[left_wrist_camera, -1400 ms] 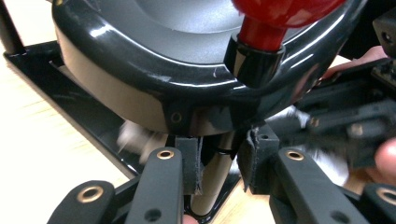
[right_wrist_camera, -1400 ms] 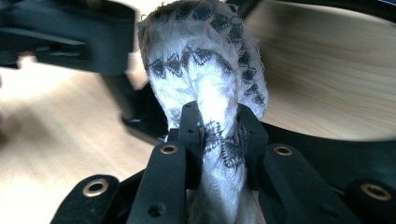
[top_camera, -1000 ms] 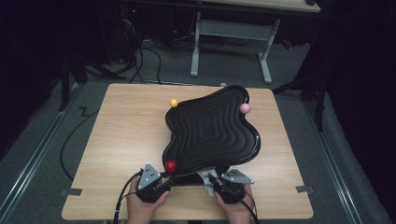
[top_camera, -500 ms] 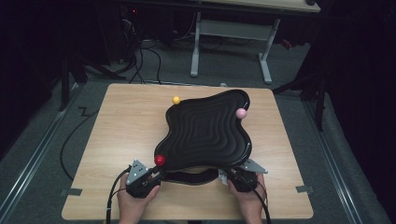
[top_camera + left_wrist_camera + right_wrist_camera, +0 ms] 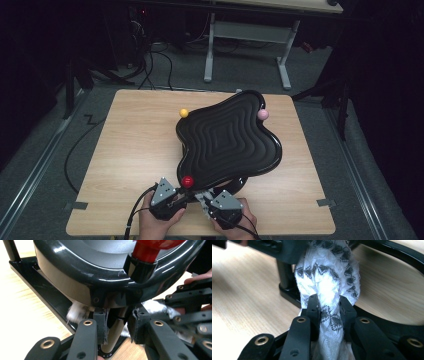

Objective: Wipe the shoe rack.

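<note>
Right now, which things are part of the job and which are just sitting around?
In the job:
- white patterned cloth, pinched in the right gripper
- black wavy tray on its stand, at the near edge where both grippers work
- left gripper, fingers apart under the tray rim

Lying about:
- yellow ball
- pink ball
- red ball
- wooden table

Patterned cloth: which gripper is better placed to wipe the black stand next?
Probably the right gripper: its jaws are shut on the white patterned cloth, bunched close by the stand's base. The left gripper is open, holding nothing, at the stand's post.
</note>
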The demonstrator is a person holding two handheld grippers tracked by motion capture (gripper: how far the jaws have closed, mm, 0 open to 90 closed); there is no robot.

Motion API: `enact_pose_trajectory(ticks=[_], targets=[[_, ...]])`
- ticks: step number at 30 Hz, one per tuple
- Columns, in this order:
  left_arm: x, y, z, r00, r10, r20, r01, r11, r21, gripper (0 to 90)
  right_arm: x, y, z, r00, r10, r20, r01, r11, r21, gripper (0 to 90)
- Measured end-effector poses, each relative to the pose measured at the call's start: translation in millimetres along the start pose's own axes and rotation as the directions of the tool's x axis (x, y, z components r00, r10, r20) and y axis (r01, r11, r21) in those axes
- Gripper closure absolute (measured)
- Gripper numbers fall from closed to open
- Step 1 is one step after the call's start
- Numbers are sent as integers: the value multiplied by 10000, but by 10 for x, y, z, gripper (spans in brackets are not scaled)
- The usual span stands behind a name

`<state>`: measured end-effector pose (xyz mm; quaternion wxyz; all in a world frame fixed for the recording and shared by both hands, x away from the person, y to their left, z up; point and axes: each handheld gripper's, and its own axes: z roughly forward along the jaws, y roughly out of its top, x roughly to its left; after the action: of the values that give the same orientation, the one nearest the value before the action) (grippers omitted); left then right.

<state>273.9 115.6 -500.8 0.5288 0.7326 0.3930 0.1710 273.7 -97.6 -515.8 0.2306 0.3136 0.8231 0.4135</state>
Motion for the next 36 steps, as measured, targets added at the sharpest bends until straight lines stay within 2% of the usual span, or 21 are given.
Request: enact_pose_trajectory(ticks=[3, 5, 7, 8, 12, 13, 15, 16, 18, 19, 21, 23, 25, 27, 30, 31, 32, 33, 34, 35, 36], targets=[[19, 4, -9, 9999, 40, -111, -40, 10000, 25, 716, -6, 5, 4, 9998, -180, -2, 180, 9998, 30, 752], [51, 6, -26, 9998, 39, -204, -38, 10000, 54, 717, -138, -12, -21, 9996, -50, 266, 48, 10000, 70, 753], [69, 6, -37, 9997, 20, -259, -20, 10000, 35, 717, -184, -20, -32, 9992, -4, 390, 0, 9999, 102, 752], [86, 6, -50, 9994, 38, -334, -36, 10000, 61, 718, -342, -51, -63, 9961, 259, 844, -276, 9995, 183, 754], [161, 3, -92, 9977, -31, -681, 32, 10000, 9, 720, -665, -129, -103, 9862, 748, 1479, -778, 9969, 150, 757], [199, 2, -107, 9964, -104, -847, 101, 9999, -41, 720, -665, -129, -103, 9862, 748, 1479, -778, 9969, 150, 757], [264, -3, -121, 9940, -321, -1043, 309, 9994, -131, 719, -847, -174, -117, 9771, 1549, 1456, -1549, 9879, -113, 757], [323, -9, -127, 9901, -481, -1321, 470, 9988, -112, 717, -922, -176, -125, 9747, 1727, 1420, -1711, 9850, -241, 756], [356, -15, -131, 9885, -570, -1400, 553, 9983, -164, 720, -957, -167, -123, 9756, 1621, 1478, -1600, 9868, -261, 756], [397, -16, -138, 9861, -773, -1474, 744, 9969, -247, 718, -983, -154, -118, 9739, 1648, 1560, -1628, 9863, -259, 757], [452, -21, -154, 9814, -926, -1682, 870, 9954, -406, 715, -1089, -127, -96, 9649, 1849, 1866, -1833, 9827, -257, 757], [450, -23, -156, 9815, -854, -1711, 794, 9960, -412, 716, -1165, -133, -83, 9604, 1980, 1962, -1958, 9802, -306, 755], [442, -22, -159, 9824, -773, -1702, 722, 9967, -363, 717, -1196, -139, -78, 9582, 2065, 1979, -2041, 9784, -327, 754], [402, -22, -157, 9863, -501, -1569, 463, 9985, -274, 723, -1217, -144, -67, 9584, 2063, 1975, -2027, 9785, -384, 754], [367, -15, -153, 9860, -442, -1607, 416, 9989, -197, 726, -1180, -138, -66, 9586, 2196, 1811, -2160, 9756, -398, 758], [343, -13, -145, 9865, -453, -1574, 433, 9989, -162, 726, -1098, -115, -70, 9636, 2232, 1474, -2205, 9748, -344, 759], [343, -13, -145, 9865, -453, -1574, 433, 9989, -162, 726, -1098, -115, -70, 9636, 2232, 1474, -2205, 9748, -344, 759], [316, -10, -135, 9881, -417, -1481, 404, 9991, -120, 726, -1042, -98, -68, 9682, 2177, 1229, -2163, 9760, -250, 760], [267, -9, -110, 9909, -308, -1312, 300, 9995, -78, 726, -886, -65, -39, 9784, 1896, 817, -1906, 9817, 35, 762], [267, -9, -110, 9909, -308, -1312, 300, 9995, -78, 727, -886, -65, -39, 9784, 1896, 817, -1906, 9817, 35, 762], [212, -7, -89, 9924, -185, -1218, 183, 9998, -29, 727, -807, -58, -22, 9786, 1943, 677, -1957, 9806, 144, 762]])
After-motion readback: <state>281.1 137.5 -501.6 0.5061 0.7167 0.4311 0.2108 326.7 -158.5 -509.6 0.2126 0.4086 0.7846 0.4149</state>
